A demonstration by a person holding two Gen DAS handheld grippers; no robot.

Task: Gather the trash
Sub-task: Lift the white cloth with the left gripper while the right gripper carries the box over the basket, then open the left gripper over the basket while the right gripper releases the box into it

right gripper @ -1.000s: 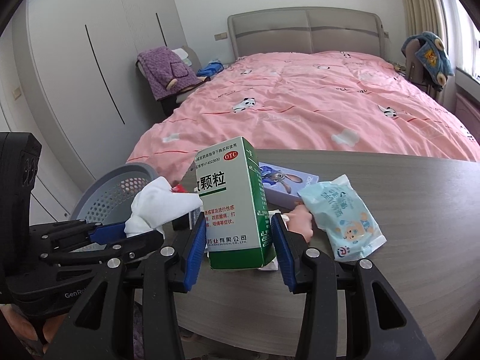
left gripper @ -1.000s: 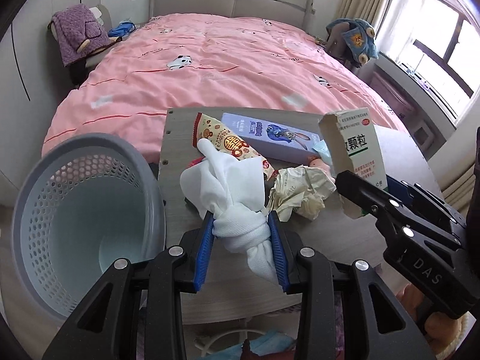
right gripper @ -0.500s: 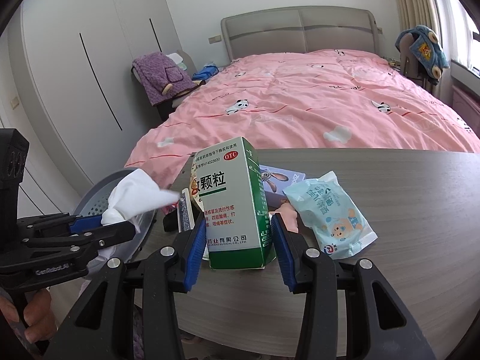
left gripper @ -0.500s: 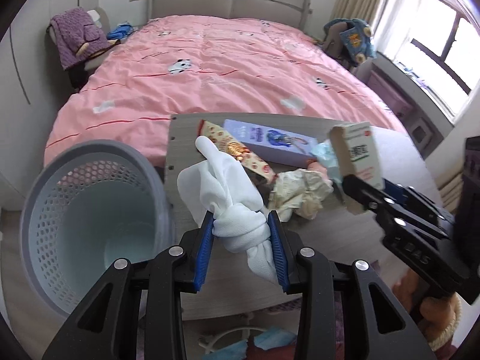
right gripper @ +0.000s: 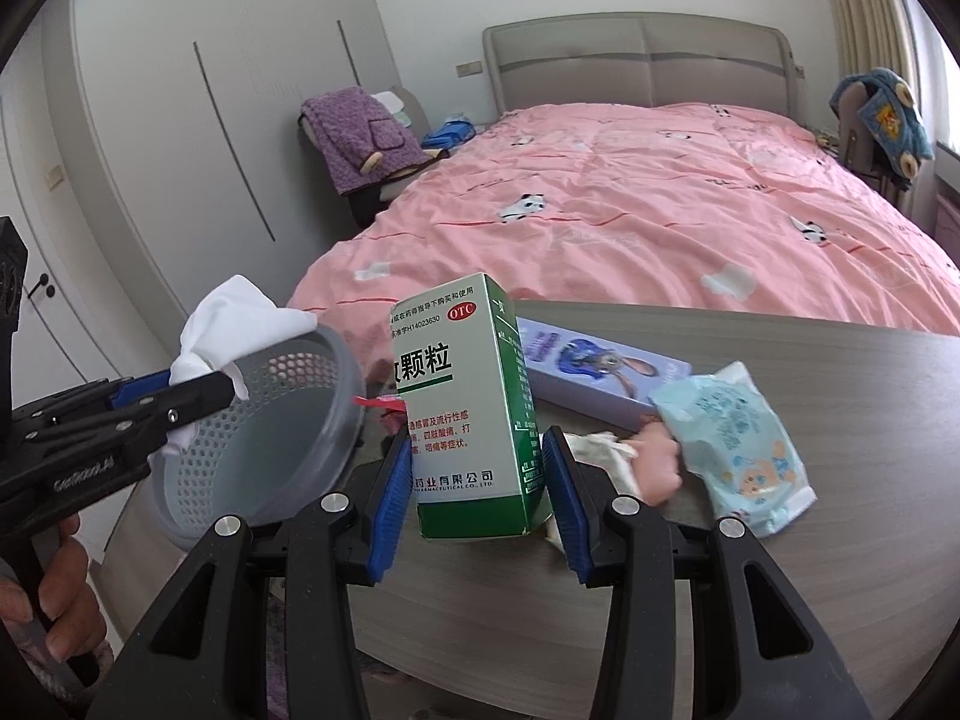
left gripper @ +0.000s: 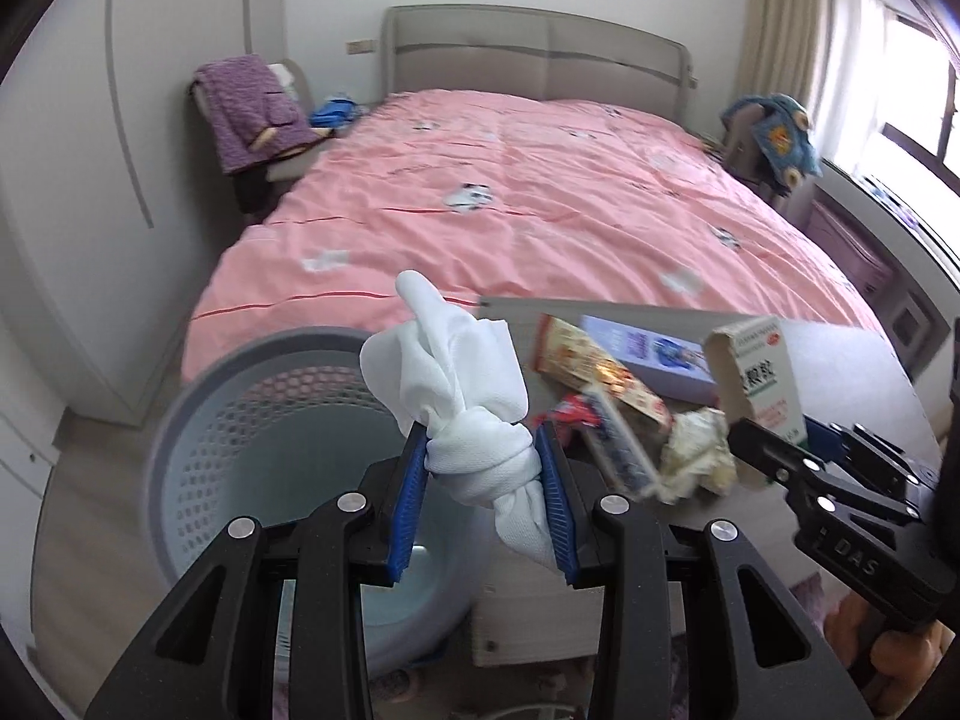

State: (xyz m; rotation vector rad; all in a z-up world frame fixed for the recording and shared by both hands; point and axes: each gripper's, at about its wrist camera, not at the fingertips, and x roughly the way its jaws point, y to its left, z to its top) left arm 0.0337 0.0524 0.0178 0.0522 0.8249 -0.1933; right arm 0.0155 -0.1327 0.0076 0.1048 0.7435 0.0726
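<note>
My left gripper (left gripper: 483,468) is shut on a knotted white cloth (left gripper: 462,396) and holds it above the rim of the grey perforated trash basket (left gripper: 240,438). It also shows in the right wrist view (right gripper: 174,396), with the cloth (right gripper: 234,324) over the basket (right gripper: 282,450). My right gripper (right gripper: 477,468) is shut on a green and white medicine box (right gripper: 468,402), held upright just above the table; the box also shows in the left wrist view (left gripper: 759,378). On the table lie a snack wrapper (left gripper: 600,372), crumpled paper (left gripper: 696,462), a purple box (right gripper: 600,375) and a blue wipes pack (right gripper: 732,438).
The grey wooden table (right gripper: 810,540) stands at the foot of a pink bed (right gripper: 660,210). The basket stands on the floor at the table's left end. A chair with purple clothing (right gripper: 360,138) stands by the white wardrobe (right gripper: 150,120).
My left gripper has carried the white cloth leftward off the table to above the basket. My right gripper keeps hold of the medicine box and has shifted slightly left.
</note>
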